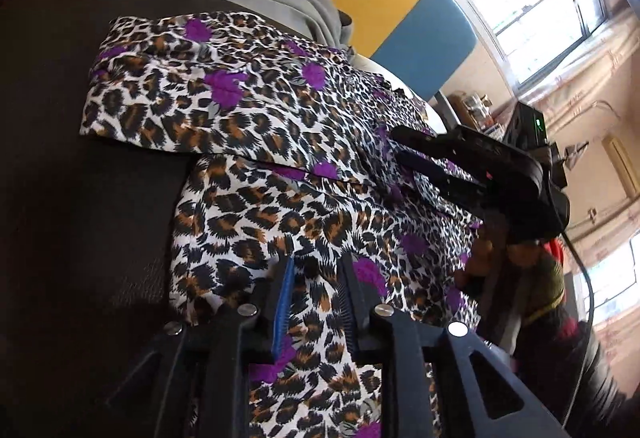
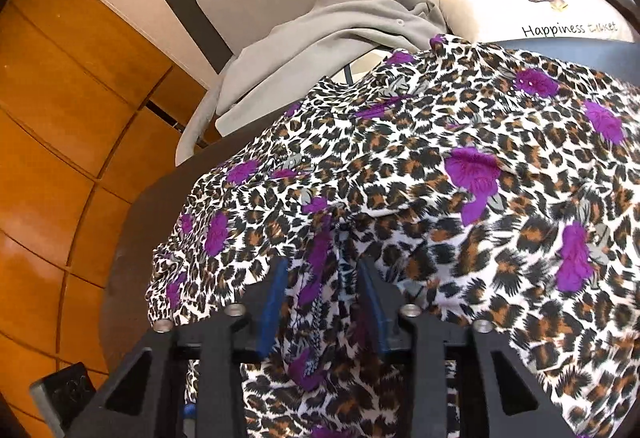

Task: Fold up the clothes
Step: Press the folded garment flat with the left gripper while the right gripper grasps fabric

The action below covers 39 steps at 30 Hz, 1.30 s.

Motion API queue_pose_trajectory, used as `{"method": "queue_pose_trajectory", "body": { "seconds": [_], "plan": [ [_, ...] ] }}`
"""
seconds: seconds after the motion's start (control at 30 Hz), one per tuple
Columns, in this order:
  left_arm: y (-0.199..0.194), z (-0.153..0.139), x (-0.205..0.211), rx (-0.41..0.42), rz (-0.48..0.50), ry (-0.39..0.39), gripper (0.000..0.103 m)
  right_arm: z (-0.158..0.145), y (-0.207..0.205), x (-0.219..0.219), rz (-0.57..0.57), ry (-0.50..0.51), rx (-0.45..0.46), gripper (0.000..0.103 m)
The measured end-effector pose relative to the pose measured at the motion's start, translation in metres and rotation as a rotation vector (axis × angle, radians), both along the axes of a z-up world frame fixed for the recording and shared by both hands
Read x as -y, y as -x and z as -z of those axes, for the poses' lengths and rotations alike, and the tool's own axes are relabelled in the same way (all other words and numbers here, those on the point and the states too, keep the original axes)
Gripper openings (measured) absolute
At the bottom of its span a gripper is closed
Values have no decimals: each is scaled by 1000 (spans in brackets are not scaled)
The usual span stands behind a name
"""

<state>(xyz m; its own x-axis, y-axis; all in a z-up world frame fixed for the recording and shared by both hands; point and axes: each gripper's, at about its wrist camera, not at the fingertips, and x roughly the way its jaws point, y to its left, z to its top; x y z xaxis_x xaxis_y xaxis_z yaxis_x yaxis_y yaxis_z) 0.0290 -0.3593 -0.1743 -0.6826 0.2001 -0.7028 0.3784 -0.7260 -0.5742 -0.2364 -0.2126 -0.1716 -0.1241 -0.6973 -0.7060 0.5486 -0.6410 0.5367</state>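
Left wrist view shows the leopard-print garment spread over the dark bench, one flap already lying doubled across its far end. Left tongs and right tongs each have cloth running between parted fingers; whether they pinch it I cannot tell. Judging by that, a fold is under way, needing both edges carried evenly. A cushion beyond reads "Happiness ticket".

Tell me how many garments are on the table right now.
2. The leopard-print garment lies across the dark table, with fabric between both claws. The grey garment is bunched at the far edge behind it. Others may be hidden underneath.
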Motion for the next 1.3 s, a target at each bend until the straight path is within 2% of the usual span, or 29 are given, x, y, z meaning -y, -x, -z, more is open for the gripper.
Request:
{"method": "queue_pose_trajectory", "body": {
  "seconds": [0.03, 0.07, 0.17, 0.2, 0.33, 0.37, 0.53, 0.67, 0.77, 0.83, 0.93, 1.17, 1.23, 1.3],
  "plan": [
    [1, 2, 1, -4, -3, -10, 21, 0, -1, 4, -14, -8, 3, 20],
    [0, 3, 2, -11, -7, -24, 21, 1, -2, 10, -32, -34, 1, 9],
    [-2, 6, 7, -26, -17, -56, 21, -1, -8, 23, -73, -89, -17, 7],
    [-2, 7, 8, -29, -20, -65, 21, -2, -10, 26, -77, -107, -25, 2],
    [-4, 7, 9, -36, -22, -72, 21, -20, -7, 28, -41, -162, -67, 2],
    [-4, 7, 9, -43, -24, -81, 21, -30, -5, 28, -51, -144, -68, 1],
    [1, -1, 15, -80, -44, -127, 21, -98, -8, 33, -103, -126, -201, 1],
    [12, -12, 14, -98, -32, -114, 21, -148, 1, 21, -63, -64, -275, 1],
    [28, -20, 14, -97, -18, -81, 21, -164, 16, 6, 3, -65, -309, 1],
    [39, -17, 17, -80, -20, -78, 21, -161, 28, -10, 60, -86, -309, 1],
    [44, -9, 26, -30, -44, -49, 21, -133, 51, -47, 187, -160, -275, 1],
    [32, 3, 43, 24, -78, -44, 21, -44, 76, -116, 340, -231, -66, 1],
    [31, -2, 44, 9, -80, -38, 21, -21, 79, -133, 375, -247, -15, 2],
    [34, -13, 43, -22, -82, -27, 21, -18, 78, -137, 400, -272, -26, 4]
  ]
}}
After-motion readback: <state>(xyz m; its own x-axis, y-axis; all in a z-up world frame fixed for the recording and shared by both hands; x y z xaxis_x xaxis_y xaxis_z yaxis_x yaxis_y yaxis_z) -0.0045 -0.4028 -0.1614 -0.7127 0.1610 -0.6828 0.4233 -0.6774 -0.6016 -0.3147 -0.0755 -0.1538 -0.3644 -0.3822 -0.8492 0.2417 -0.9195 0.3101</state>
